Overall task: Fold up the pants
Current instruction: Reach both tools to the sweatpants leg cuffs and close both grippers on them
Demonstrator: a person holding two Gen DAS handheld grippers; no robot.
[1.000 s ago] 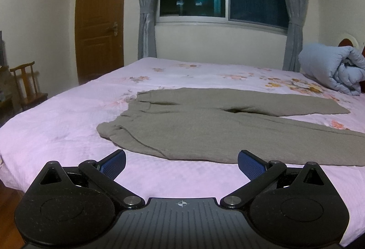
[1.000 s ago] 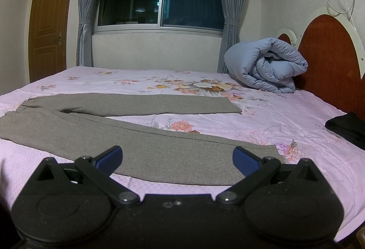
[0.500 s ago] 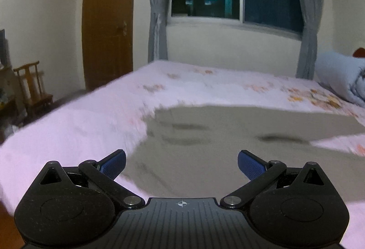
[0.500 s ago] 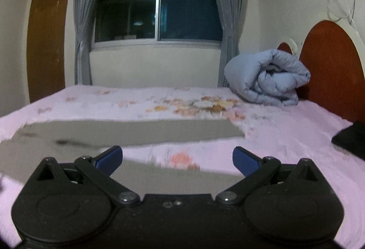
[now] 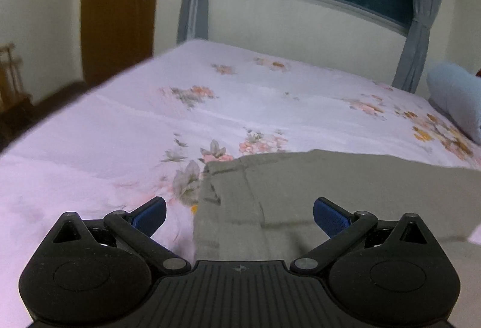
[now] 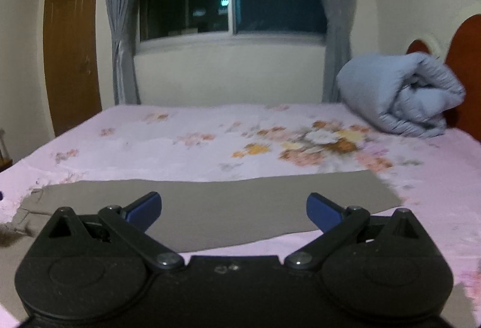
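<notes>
Left wrist view: the left gripper (image 5: 239, 215) hangs spread and empty over the gray pants (image 5: 345, 186), waistband corner at 11 o'clock. Right wrist view: the right gripper (image 6: 234, 212), also spread, faces a leg hem at 2 o'clock. The fabric looks soft, light and limp; edges seem the best hold.

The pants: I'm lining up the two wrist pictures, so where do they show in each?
Left wrist: pants at lower right, waistband end between the open left tongs.
Right wrist: a leg of the pants runs across the lower middle, behind the open right tongs.
Shared landmark: rolled blue quilt.
</notes>
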